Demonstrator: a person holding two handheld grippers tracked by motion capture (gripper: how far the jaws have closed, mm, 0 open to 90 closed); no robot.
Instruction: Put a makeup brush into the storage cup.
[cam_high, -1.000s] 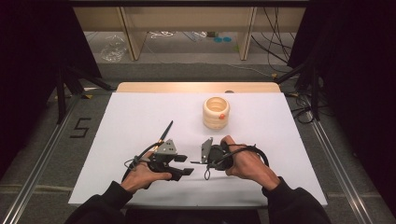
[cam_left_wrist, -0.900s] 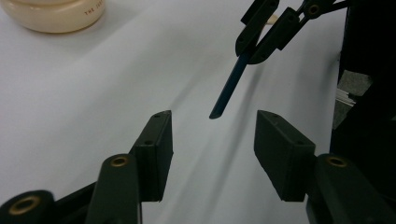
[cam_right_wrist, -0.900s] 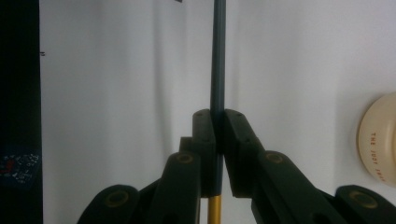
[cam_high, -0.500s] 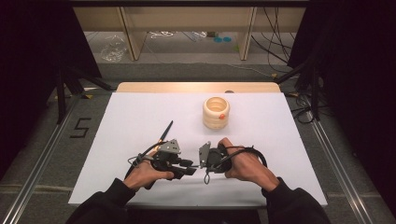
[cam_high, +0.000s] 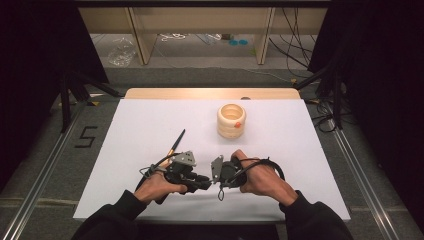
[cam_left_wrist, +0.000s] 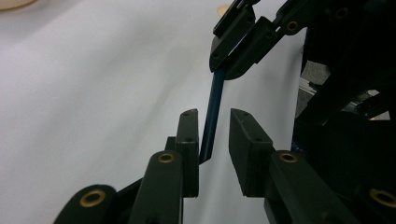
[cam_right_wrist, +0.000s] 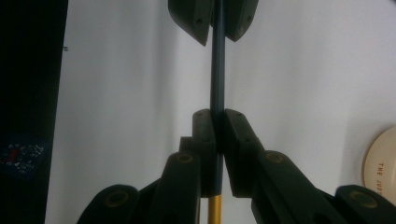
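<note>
cup (cam_high: 231, 120) on table (cam_high: 150, 125) | tools (cam_high: 200, 182) nearer, pencil (cam_left_wrist: 212, 116) between

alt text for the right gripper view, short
The right tool is clamped on a thin dark blue stick with a yellow end, over a white table. Farther up, the left tool stands around the same stick. A cream ring holder sits at the right edge.

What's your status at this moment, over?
Right gripper shut on blue stick. Left gripper jaws just been closing around it, gap remains. Cream ringed pot stands apart, nothing in the way.
</note>
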